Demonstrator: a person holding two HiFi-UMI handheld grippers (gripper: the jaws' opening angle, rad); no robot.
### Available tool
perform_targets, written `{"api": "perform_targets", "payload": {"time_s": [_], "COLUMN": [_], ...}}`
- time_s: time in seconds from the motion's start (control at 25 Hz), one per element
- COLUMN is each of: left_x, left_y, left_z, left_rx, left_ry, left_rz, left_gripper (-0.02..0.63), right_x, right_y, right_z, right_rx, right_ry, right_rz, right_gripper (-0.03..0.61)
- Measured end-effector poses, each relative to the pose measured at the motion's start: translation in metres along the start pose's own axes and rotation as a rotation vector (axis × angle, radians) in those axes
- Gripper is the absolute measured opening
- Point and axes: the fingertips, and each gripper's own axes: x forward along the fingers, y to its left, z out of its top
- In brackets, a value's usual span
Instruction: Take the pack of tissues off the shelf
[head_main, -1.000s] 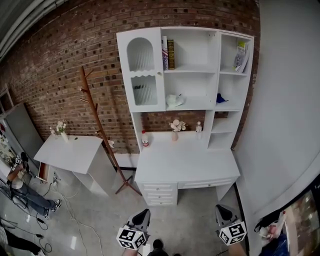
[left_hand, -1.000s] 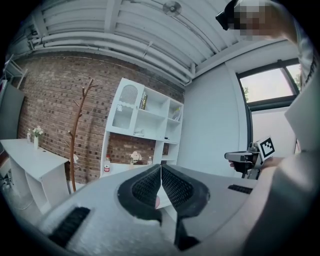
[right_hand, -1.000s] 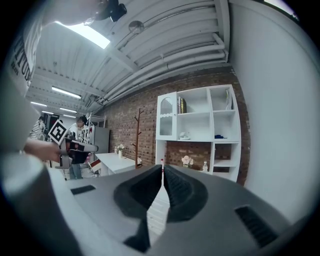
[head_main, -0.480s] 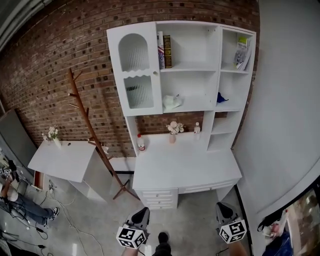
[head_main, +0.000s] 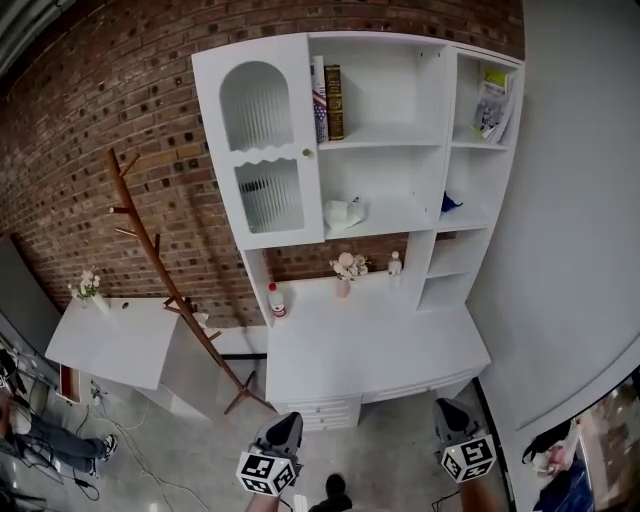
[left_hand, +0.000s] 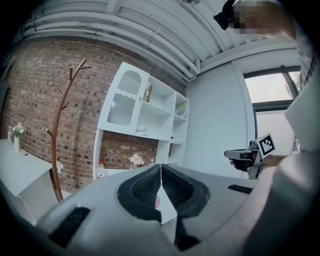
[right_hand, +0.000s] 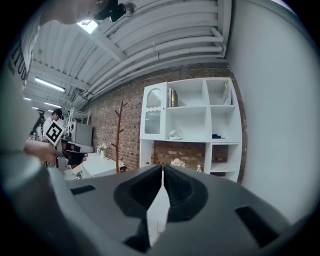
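facing the tissue pack (head_main: 343, 213) across the desk (head_main: 375, 340), left tongs (left_hand: 161, 168) and right tongs (right_hand: 162, 170) are closed.

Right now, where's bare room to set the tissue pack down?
The desk top is bare in front, ahead of the red-capped bottle, flower vase and small bottle along its back. The top shelf is free right of the books. Only that back row is crowded.

Grey left gripper (left_hand: 161, 167), right gripper (right_hand: 162, 168); black ribbed fingers (left_hand: 148, 187); marker cubes (head_main: 268, 473).
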Motion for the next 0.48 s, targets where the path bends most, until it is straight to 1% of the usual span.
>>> {"api": "perform_targets", "payload": {"time_s": [0.28, 0.48], "left_x": [0.044, 0.069], "left_y": [0.051, 0.079], "left_z": [0.013, 0.018], "left_rx": [-0.005, -0.003], "left_ry": [0.01, 0.02], "left_rz": [-0.04, -0.077], "left_gripper": [0.026, 0.026], "right_x": [0.051, 0.08], "right_y": [-0.001, 0.002], "right_z": [0.014, 0.019], "right_rx": [-0.001, -0.013], "right_ry": [0.007, 0.015], "right_rz": [-0.052, -0.08], "right_gripper": [0.032, 0.031]}}
